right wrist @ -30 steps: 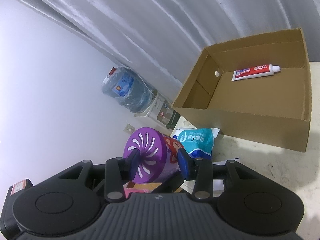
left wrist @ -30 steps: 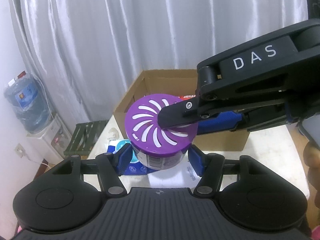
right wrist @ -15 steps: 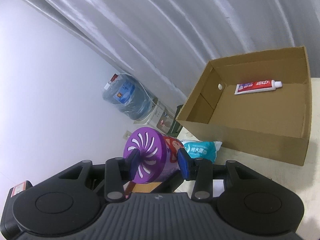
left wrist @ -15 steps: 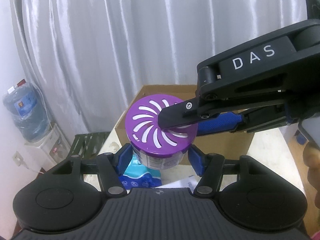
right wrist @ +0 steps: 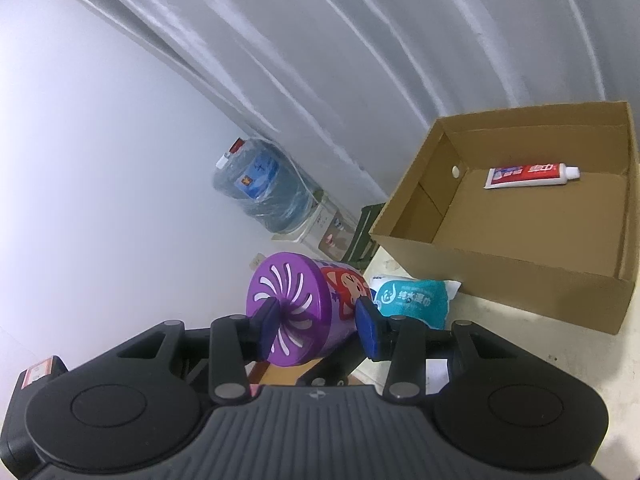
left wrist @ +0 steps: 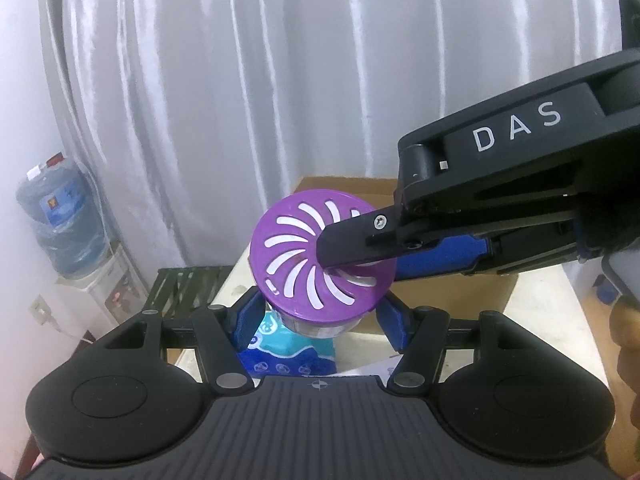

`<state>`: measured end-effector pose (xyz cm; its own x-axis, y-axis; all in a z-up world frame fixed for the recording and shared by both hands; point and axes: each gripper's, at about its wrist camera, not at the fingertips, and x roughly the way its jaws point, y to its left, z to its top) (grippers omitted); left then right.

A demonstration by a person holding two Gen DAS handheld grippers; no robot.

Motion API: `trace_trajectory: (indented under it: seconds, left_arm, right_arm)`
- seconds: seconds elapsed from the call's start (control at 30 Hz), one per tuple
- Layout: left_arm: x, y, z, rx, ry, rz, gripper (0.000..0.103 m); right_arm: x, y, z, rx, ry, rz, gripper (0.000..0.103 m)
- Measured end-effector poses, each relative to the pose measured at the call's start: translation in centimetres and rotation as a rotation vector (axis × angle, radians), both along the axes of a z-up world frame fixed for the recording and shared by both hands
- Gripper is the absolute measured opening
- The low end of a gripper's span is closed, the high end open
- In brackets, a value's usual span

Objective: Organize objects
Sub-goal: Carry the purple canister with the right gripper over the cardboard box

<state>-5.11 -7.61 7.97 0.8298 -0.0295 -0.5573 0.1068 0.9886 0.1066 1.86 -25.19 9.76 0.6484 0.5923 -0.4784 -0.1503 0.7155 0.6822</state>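
Note:
A round jar with a purple slotted lid is held in the air between both grippers. My left gripper has its blue pads at the jar's sides. My right gripper is shut on the jar, one finger across the lid and one under its base; it reaches in from the right in the left wrist view. An open cardboard box stands behind on the table, with a toothpaste tube inside. A blue wet-wipes pack lies in front of the box.
The pale table carries the box and a white paper near its front. A water dispenser with a blue bottle and a green stool stand left of the table. Grey curtains hang behind.
Both grippers have risen with the jar. The box and wipes pack sit lower and farther off in both views.

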Motion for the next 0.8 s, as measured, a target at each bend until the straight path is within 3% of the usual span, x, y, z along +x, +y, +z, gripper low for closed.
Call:
trace_trajectory:
  seconds: [0.47, 0.63, 0.8]
  left_arm:
    - [0.1, -2.3, -0.9, -0.009, -0.005, -0.283, 0.061]
    - [2.1, -2.0, -1.7, 0.002, 0.023, -0.329, 0.061]
    - [4.4, -1.9, -0.3, 0.003, 0.005, -0.328, 0.061]
  right_arm:
    - [-6.1, -2.0, -0.3, -0.057, -0.034, -0.258, 0.046]
    - [-4.7, -2.4, -1.5, -0.050, 0.002, -0.299, 0.046]
    - [-1.3, -2.6, -0.5, -0.076, -0.007, -0.278, 0.046]
